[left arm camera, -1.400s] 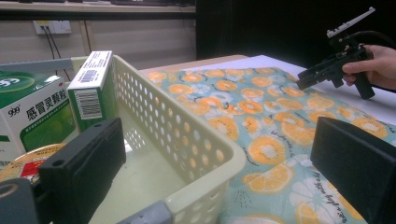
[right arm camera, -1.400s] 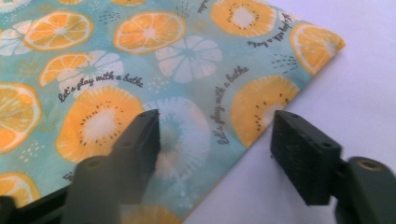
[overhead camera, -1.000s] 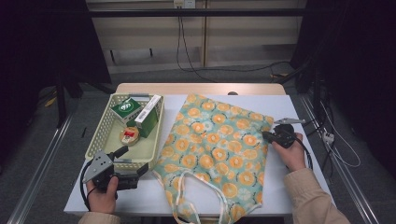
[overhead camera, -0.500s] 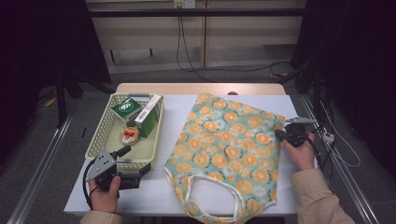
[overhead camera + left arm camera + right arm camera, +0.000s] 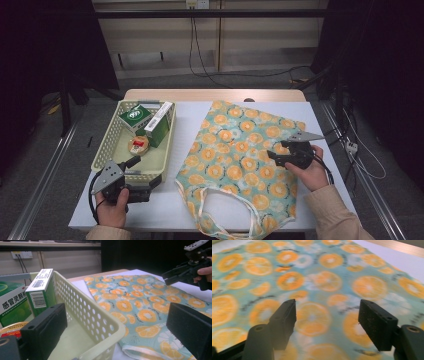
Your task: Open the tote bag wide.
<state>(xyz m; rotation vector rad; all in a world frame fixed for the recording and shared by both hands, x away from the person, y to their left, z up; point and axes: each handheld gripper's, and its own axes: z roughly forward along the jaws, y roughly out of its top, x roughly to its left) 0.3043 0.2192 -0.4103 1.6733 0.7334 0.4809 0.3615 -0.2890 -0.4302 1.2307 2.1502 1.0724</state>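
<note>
An orange-print tote bag (image 5: 240,165) lies flat on the white table, handles toward the front edge. My right gripper (image 5: 276,156) hovers just above the bag's right half; its jaws have just been opening and stand apart with nothing between them (image 5: 327,320). It also shows far off in the left gripper view (image 5: 172,275). My left gripper (image 5: 145,172) rests at the front edge of a pale yellow basket (image 5: 112,145). Its jaws are wide open and straddle the basket's near corner (image 5: 110,327) without pressing on it.
The basket holds a green box (image 5: 135,115), a green and white box (image 5: 158,122) and a small round tin (image 5: 138,145). The table's right edge runs close behind my right hand. Cables trail on the floor beyond the table.
The bag went from rumpled to spread flat as the right gripper drew its edge rightward. That gripper then let go, opened and came back left over the cloth. The left gripper stayed put.
</note>
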